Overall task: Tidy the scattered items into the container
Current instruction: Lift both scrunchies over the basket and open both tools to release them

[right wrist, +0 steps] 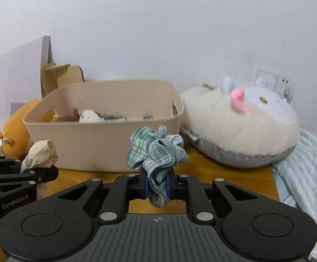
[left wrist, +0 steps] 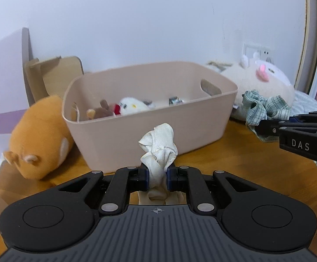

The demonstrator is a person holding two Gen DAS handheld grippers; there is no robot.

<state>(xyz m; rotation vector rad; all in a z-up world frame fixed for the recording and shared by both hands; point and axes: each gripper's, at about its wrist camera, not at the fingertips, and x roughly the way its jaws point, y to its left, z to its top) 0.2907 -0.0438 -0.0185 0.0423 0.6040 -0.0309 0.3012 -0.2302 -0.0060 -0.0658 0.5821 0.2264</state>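
You are holding two soft pieces clear of the worktop (right wrist: 224, 174): your left tool (left wrist: 157, 180) is clamping the cream scrunchie (left wrist: 158, 150), and your right tool (right wrist: 157, 185) is clamping the green plaid scrunchie (right wrist: 156, 155). Both are sitting short of the beige container (left wrist: 149, 118), which is already holding small plush toys. Each pinch is catching only a fold, so the fabric may be slipping free before it is over the rim. Coming in low, you are risking shoving the container's front wall. The tools are also working near each other, so they could clash above the opening.
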